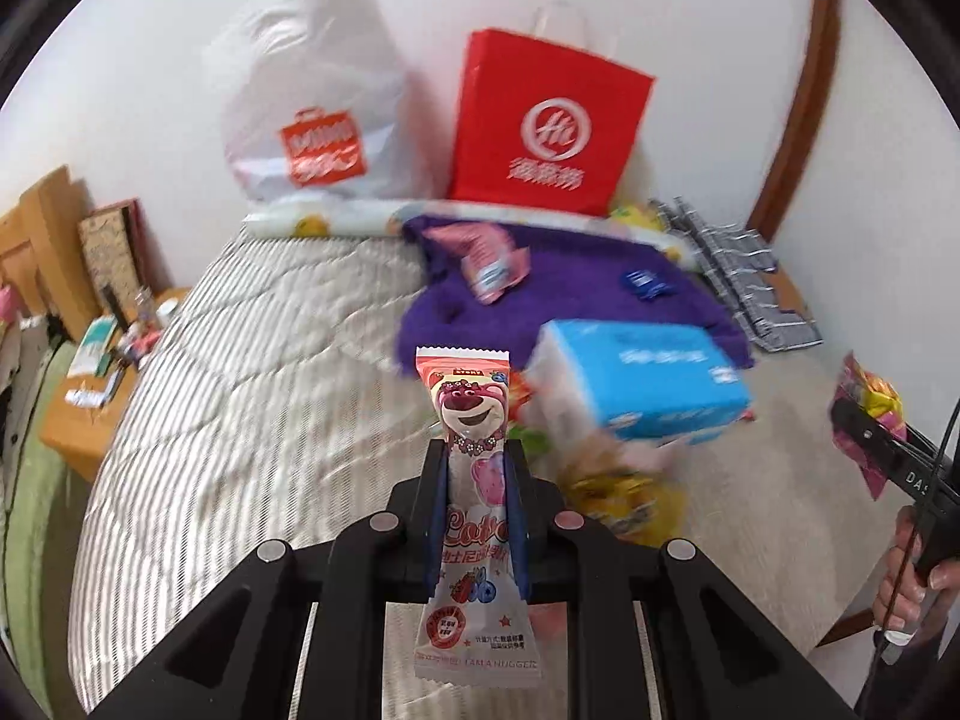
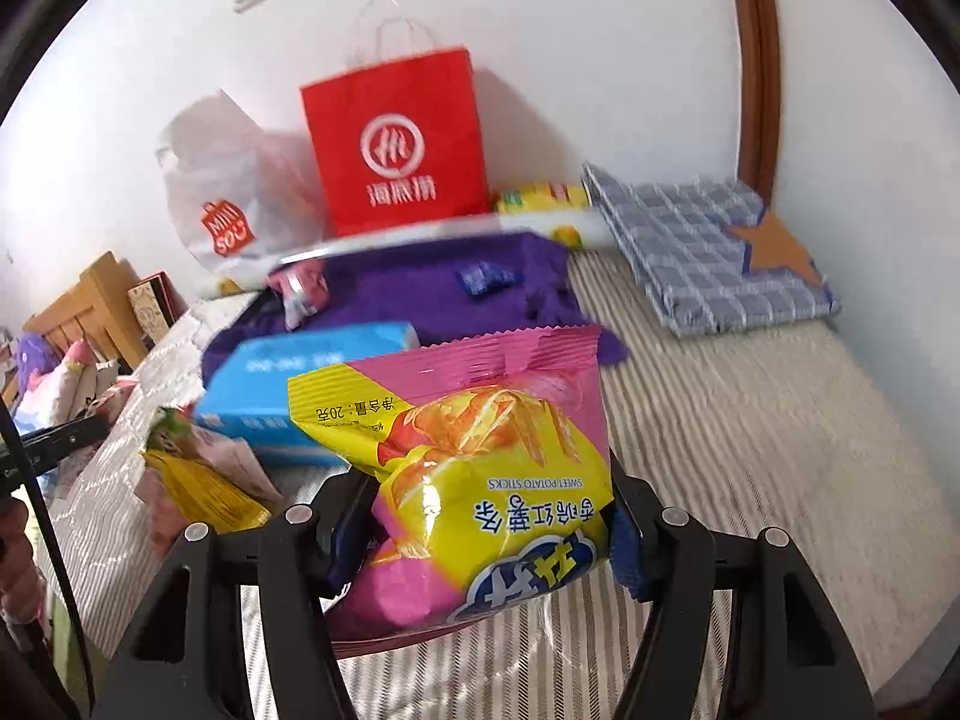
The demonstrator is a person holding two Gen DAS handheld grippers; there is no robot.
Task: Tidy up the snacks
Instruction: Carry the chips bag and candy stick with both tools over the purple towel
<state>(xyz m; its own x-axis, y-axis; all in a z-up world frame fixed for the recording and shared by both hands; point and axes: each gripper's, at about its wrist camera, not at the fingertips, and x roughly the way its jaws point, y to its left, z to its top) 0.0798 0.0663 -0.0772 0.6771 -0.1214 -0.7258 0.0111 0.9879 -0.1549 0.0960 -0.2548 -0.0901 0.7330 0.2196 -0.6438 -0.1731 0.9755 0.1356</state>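
My left gripper (image 1: 477,450) is shut on a pink bear-print snack packet (image 1: 474,480), held upright above the striped bed. My right gripper (image 2: 480,516) is shut on a yellow and pink sweet potato sticks bag (image 2: 480,468), also lifted; it shows at the right edge of the left wrist view (image 1: 870,414). A red paper bag (image 1: 549,126) (image 2: 396,144) and a white plastic bag (image 1: 312,102) (image 2: 222,198) stand against the wall. More snacks lie on the bed: a pink packet (image 1: 489,264) on the purple blanket, and yellow packets (image 1: 618,498) (image 2: 204,480).
A blue tissue pack (image 1: 642,378) (image 2: 300,378) lies on the purple blanket (image 1: 576,294) (image 2: 420,288). A small blue item (image 1: 642,285) rests on the blanket. Folded checked cloth (image 2: 708,240) lies at the right. A wooden bedside table (image 1: 90,396) stands left of the bed.
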